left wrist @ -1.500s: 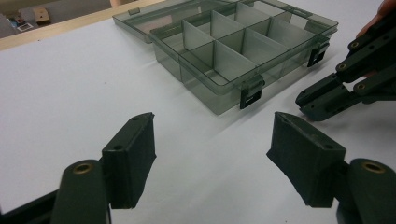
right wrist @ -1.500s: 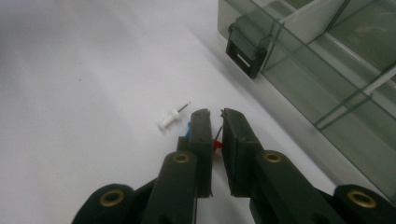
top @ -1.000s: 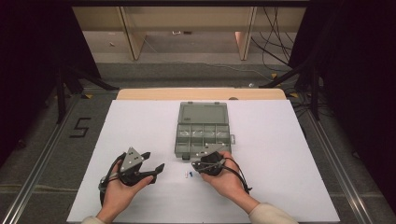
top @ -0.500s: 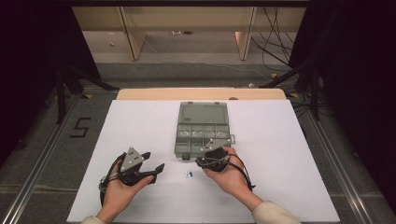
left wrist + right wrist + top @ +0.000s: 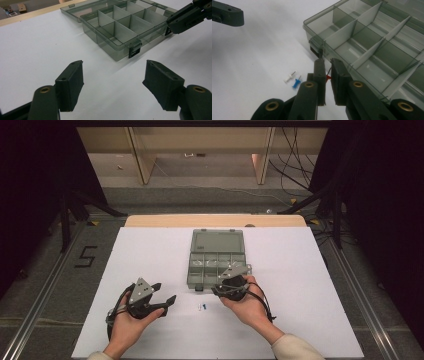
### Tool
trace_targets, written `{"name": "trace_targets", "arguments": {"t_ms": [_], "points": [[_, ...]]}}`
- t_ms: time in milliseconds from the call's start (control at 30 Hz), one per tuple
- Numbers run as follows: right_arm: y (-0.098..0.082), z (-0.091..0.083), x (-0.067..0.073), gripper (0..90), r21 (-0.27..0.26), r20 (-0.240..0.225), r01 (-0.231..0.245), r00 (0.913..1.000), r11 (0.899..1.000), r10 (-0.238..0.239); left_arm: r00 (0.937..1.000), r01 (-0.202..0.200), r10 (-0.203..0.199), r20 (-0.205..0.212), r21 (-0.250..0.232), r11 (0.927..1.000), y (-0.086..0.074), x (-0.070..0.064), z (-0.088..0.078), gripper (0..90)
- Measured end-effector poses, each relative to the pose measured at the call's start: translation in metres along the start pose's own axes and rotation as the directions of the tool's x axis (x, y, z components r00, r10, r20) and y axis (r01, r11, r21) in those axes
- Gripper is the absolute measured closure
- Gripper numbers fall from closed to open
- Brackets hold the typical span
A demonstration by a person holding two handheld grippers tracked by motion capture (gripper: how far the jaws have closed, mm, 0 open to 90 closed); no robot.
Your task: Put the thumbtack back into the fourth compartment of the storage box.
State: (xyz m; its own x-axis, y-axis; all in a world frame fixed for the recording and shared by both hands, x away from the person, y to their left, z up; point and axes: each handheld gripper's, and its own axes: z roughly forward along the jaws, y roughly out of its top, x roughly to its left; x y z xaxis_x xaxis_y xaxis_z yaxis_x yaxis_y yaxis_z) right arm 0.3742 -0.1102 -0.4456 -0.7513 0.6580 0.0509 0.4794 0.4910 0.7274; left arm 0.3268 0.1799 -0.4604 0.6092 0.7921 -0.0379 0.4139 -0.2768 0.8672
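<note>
An open, smoke-grey compartment box (image 5: 216, 257) lies mid-table, lid folded back, its compartments (image 5: 372, 47) bare. My right gripper (image 5: 327, 62) hovers at the box's near edge beside the front latch (image 5: 315, 47), shut on a small red push pin (image 5: 328, 77) pinched between its pads. A white push pin (image 5: 289, 77) and a blue push pin (image 5: 296, 83) lie side by side on the white table, just left of that gripper. My left gripper (image 5: 165, 291) rests on the table to the left, open with nothing between its jaws (image 5: 113, 72).
The white tabletop (image 5: 150, 250) spreads wide around the box, with a wooden strip (image 5: 215, 220) along its far edge. The right gripper's tip (image 5: 175, 23) reaches to the box's near right corner in the left gripper view. Dark floor and cables lie beyond the table.
My right gripper has edged a little away from me toward the box's near edge. The left gripper and both loose pins have stayed put.
</note>
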Motion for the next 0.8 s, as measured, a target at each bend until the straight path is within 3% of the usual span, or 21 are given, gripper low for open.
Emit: {"name": "trace_targets", "arguments": {"t_ms": [167, 200, 300, 367, 433, 500, 533, 633, 667, 700, 733, 800], "points": [[0.002, -0.003, -0.004, 83.5, 0.007, -0.006, 0.002, 1.0, 1.0, -0.002, 0.9999, -0.012, 0.012, 0.0, 0.0, 0.9999, 0.0, 0.001, 0.0, 30.9], [0.001, -0.002, -0.004, 83.5, -0.016, 0.009, 0.004, 1.0, 1.0, -0.004, 0.9999, -0.014, 0.014, 0.0, 0.0, 0.9999, 0.0, 0.001, 0.0, 31.0], [0.003, -0.005, -0.005, 83.4, 0.007, -0.004, -0.015, 0.9999, 1.0, 0.015, 1.0, -0.001, 0.001, 0.001, 0.0, 1.0, 0.0, 0.0, 0.0, 30.9], [0.002, -0.003, -0.006, 83.5, -0.02, 0.013, -0.004, 0.9999, 1.0, 0.005, 1.0, -0.005, 0.005, 0.001, 0.0, 1.0, 0.0, 0.0, 0.0, 31.0], [0.003, -0.006, -0.007, 83.5, 0.003, -0.002, -0.016, 0.9999, 1.0, 0.016, 1.0, 0.0, 0.0, 0.001, 0.0, 1.0, 0.0, 0.0, 0.0, 30.9], [0.003, -0.005, -0.009, 83.5, -0.017, 0.011, -0.004, 0.9999, 1.0, 0.004, 0.9999, -0.011, 0.011, 0.0, 0.0, 0.9999, 0.0, 0.001, 0.0, 30.9], [0.004, -0.007, -0.009, 83.5, -0.001, 0.005, -0.015, 0.9999, 1.0, 0.015, 1.0, -0.008, 0.008, 0.0, 0.0, 1.0, 0.0, 0.001, 0.0, 30.9], [0.004, -0.008, -0.01, 83.5, -0.027, 0.016, -0.027, 0.9995, 0.999, 0.028, 1.0, 0.005, -0.005, -0.004, 0.0, 1.0, 0.0, 0.0, 0.0, 31.0], [0.004, -0.008, -0.013, 83.5, -0.039, 0.031, -0.019, 0.9993, 0.999, 0.02, 0.9999, -0.014, 0.014, -0.001, -0.001, 0.9999, 0.0, 0.001, 0.0, 30.9], [0.005, -0.01, -0.014, 83.5, -0.024, 0.024, -0.023, 0.9994, 0.999, 0.023, 0.9999, -0.014, 0.014, -0.001, -0.001, 0.9999, 0.0, 0.001, 0.0, 31.0], [0.005, -0.01, -0.016, 83.5, -0.041, 0.035, -0.021, 0.9991, 0.999, 0.023, 0.9999, -0.015, 0.015, 0.0, 0.0, 0.9999, 0.0, 0.001, 0.0, 30.9], [0.005, -0.012, -0.018, 83.5, -0.018, 0.03, -0.027, 0.9992, 0.999, 0.027, 1.0, 0.003, -0.003, -0.001, 0.0, 1.0, 0.0, 0.0, 0.0, 31.0]]}}
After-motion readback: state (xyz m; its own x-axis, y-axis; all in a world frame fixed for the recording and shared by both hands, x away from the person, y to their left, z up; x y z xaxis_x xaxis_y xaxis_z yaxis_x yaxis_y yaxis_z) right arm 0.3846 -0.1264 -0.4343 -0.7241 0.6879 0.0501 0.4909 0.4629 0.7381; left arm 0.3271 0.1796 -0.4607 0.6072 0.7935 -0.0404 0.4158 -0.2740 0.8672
